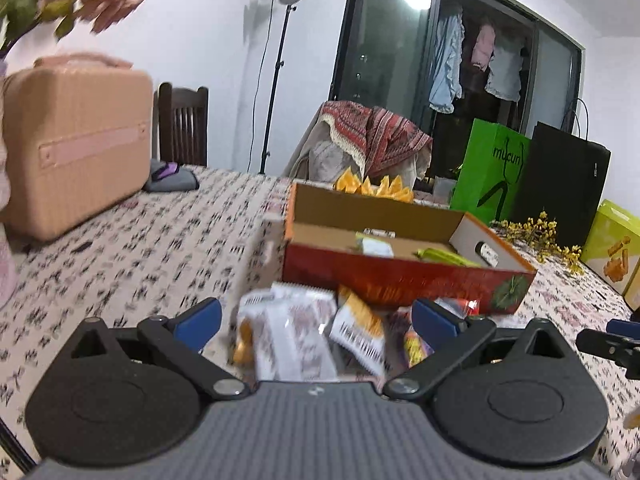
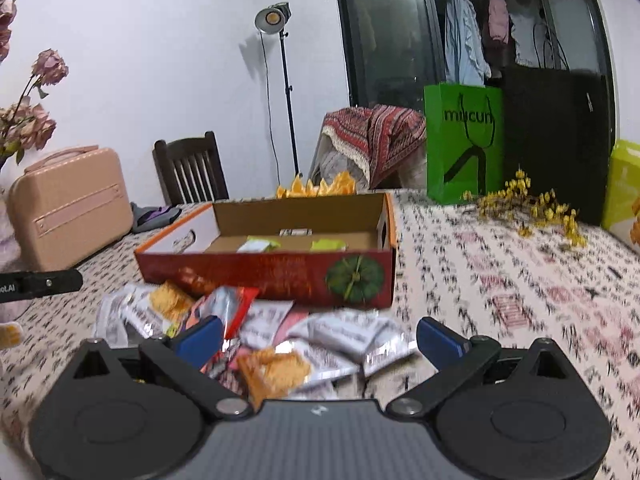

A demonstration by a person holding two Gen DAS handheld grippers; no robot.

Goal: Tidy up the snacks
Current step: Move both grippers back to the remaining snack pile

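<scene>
From the left wrist camera, the left gripper (image 1: 316, 318) hangs over the patterned tablecloth (image 1: 132, 248) with its blue-padded fingers (image 1: 198, 322) spread wide apart and nothing between them. Just ahead lies the pile of snack packets (image 1: 304, 328): white and silver wrappers, one with orange print and a barcode, a red one at the right side; blur smears the labels beyond reading. Behind the pile and touching it stands the open red cardboard box (image 1: 400, 280) with an orange rim and a green pumpkin picture on its front wall; a few pale and yellow-green packets lie on its floor, half hidden by that wall. A pink case (image 1: 76, 148) sits at the far left of the table, a green bag (image 1: 490, 172) and a black bag (image 1: 560, 188) stand behind the box, and part of the other gripper shows at the right edge. From the right wrist camera, the right gripper (image 2: 320, 340) also has its fingers (image 2: 438, 340) wide apart and holds nothing. The snack packets (image 2: 340, 336) spread between and ahead of the fingers, a clear pack of orange crackers (image 2: 276, 368) nearest the camera, its lower end cut off by the gripper body. The red box (image 2: 280, 272) stands just beyond the pile, with yellow-green packets inside. The yellow flowers (image 2: 532, 204) to its right are blurred.
</scene>
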